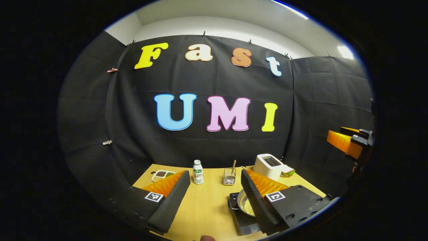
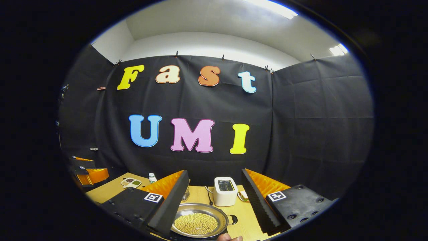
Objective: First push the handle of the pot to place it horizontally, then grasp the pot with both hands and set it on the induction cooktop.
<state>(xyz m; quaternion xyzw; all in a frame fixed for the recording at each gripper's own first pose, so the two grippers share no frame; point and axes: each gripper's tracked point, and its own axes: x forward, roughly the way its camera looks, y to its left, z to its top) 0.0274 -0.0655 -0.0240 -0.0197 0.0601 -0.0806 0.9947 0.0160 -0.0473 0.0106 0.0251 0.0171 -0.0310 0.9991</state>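
A shallow metal pot (image 2: 200, 221) holding small yellow beads rests on a dark flat cooktop (image 1: 245, 225) on the wooden table. One dark side handle (image 2: 234, 219) sticks out to its right in the right gripper view. In the left gripper view the pot (image 1: 243, 202) is half hidden behind one finger. My left gripper (image 1: 214, 174) is open, raised above the table, and holds nothing. My right gripper (image 2: 214, 172) is also open and hangs over the pot without touching it. Each gripper also appears far off in the other's view: the right gripper (image 1: 347, 144), the left gripper (image 2: 88, 172).
At the back of the table (image 1: 207, 207) stand a small white bottle (image 1: 198, 171), a wire basket with a stick (image 1: 229, 176), a white toaster (image 2: 224, 190) and a divided snack dish (image 1: 162, 174). A fingertip (image 2: 229, 237) shows at the bottom edge.
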